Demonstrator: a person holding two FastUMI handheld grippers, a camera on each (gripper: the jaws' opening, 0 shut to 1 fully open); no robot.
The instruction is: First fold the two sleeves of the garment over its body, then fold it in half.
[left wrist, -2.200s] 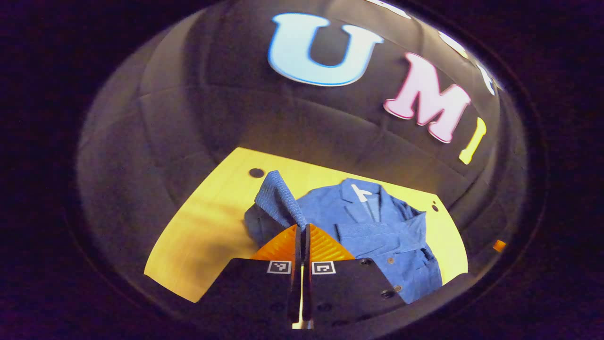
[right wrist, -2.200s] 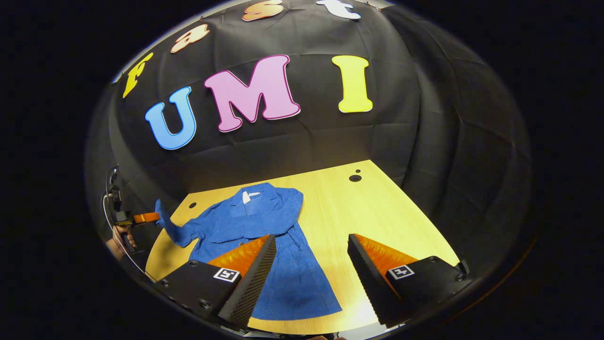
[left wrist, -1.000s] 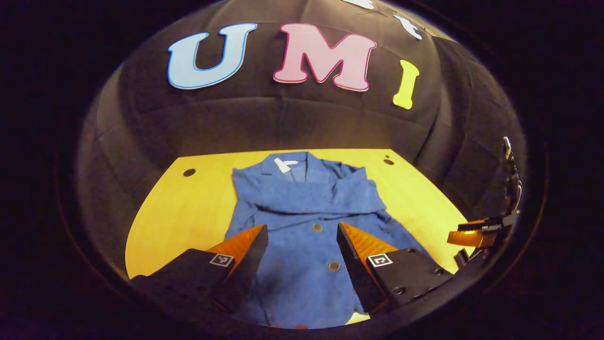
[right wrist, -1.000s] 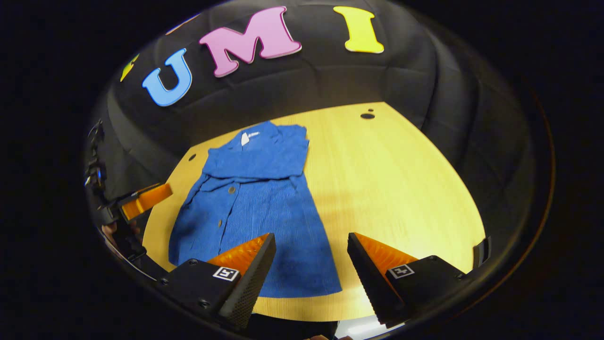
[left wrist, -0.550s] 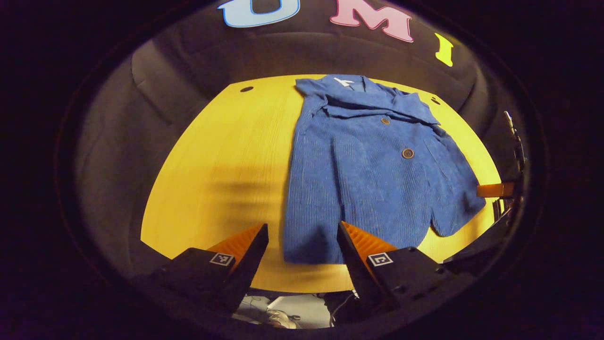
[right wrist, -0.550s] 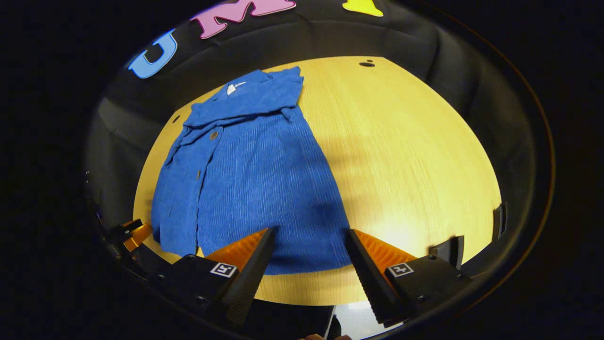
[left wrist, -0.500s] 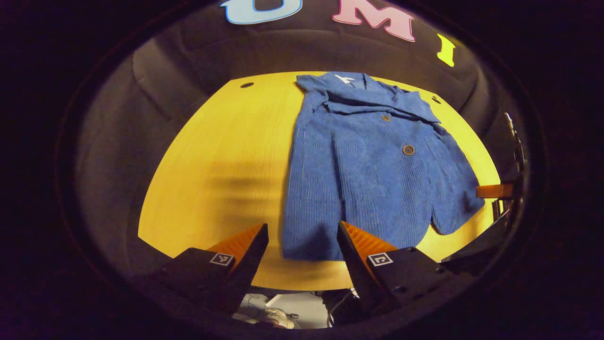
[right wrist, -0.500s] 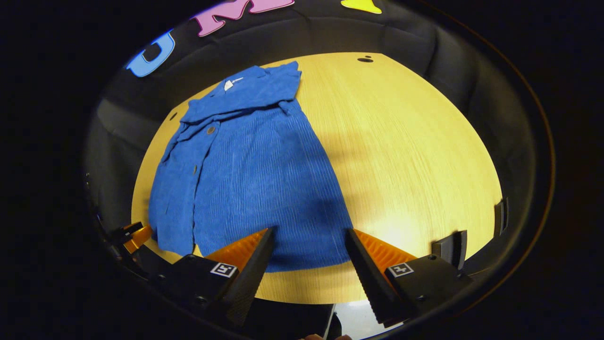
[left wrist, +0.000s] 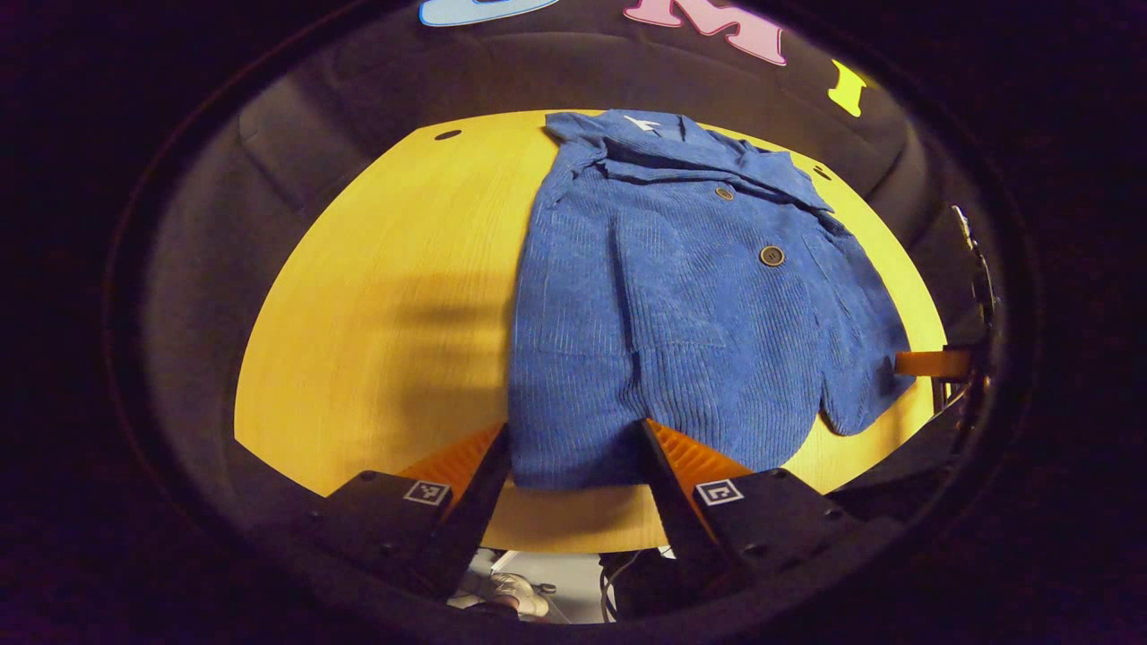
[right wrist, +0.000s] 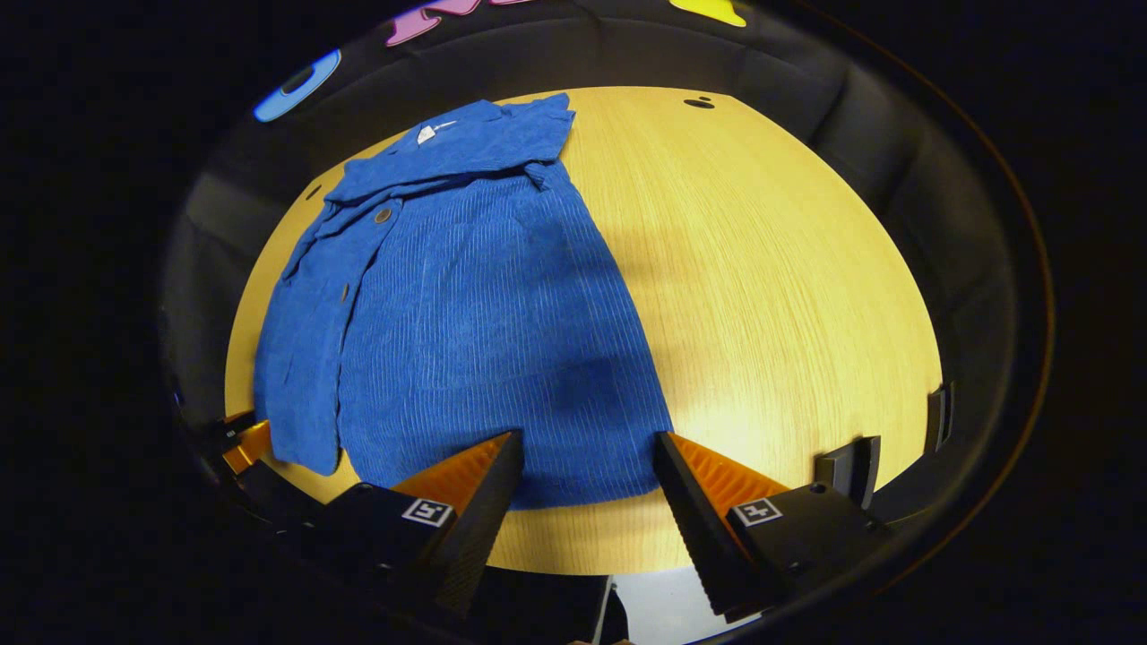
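Sleeves look folded over the jacket (left wrist: 681, 305), which lies flat on the bench (left wrist: 376, 313). Left tongs (left wrist: 573, 457) and right tongs (right wrist: 582, 466) both gape wide, empty, at the hem corners. Next: pinch hem, carry to collar.

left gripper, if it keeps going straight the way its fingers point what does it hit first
Most likely the bottom hem of the blue corduroy jacket: the open left gripper has that hem corner between its fingers, near the front edge of the yellow wooden table. Depth is unclear, so it may meet the tabletop just beneath.
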